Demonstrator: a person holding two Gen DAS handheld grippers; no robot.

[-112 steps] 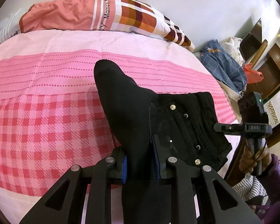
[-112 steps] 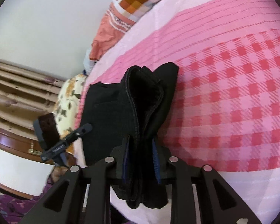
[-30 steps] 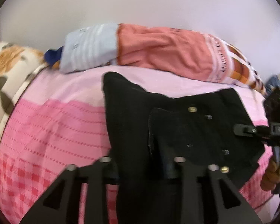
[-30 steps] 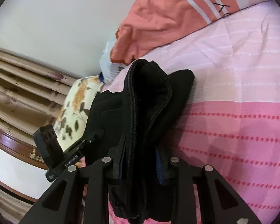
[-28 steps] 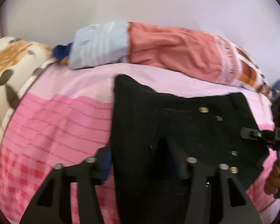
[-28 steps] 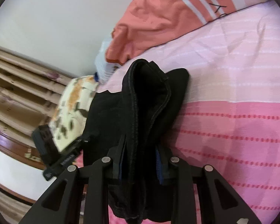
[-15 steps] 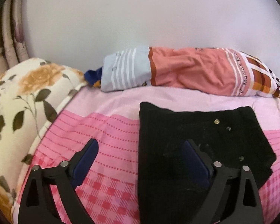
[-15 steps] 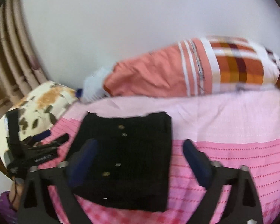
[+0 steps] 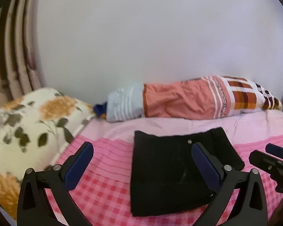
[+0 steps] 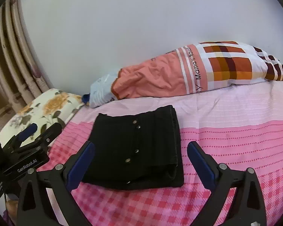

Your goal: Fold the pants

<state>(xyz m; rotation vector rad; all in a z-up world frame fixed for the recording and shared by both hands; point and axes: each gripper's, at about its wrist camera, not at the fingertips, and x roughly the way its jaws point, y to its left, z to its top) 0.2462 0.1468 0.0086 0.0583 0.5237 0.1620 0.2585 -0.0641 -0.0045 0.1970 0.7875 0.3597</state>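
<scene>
floral pillow (image 9: 28,128) soft, at 9 o'clock | left gripper (image 9: 142,162) jaws opening, nothing gripped | black pants (image 10: 139,150) folded rectangle, studded, flat on pink checked bedsheet (image 10: 235,150) | right gripper (image 10: 140,160) jaws spread, empty | "Mama's" lettering on bolster (image 10: 179,71) legible only in right view

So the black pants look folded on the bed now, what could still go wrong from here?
The left tool, jaws opening, hangs close over the pants; dipping down, a pad could snag the fold and drag it open.

At the near right corner the layers gape a little, so the bundle may slump or spread if nudged.

The right tool sits close beside the left tool, so they could bump as they pull away.
</scene>
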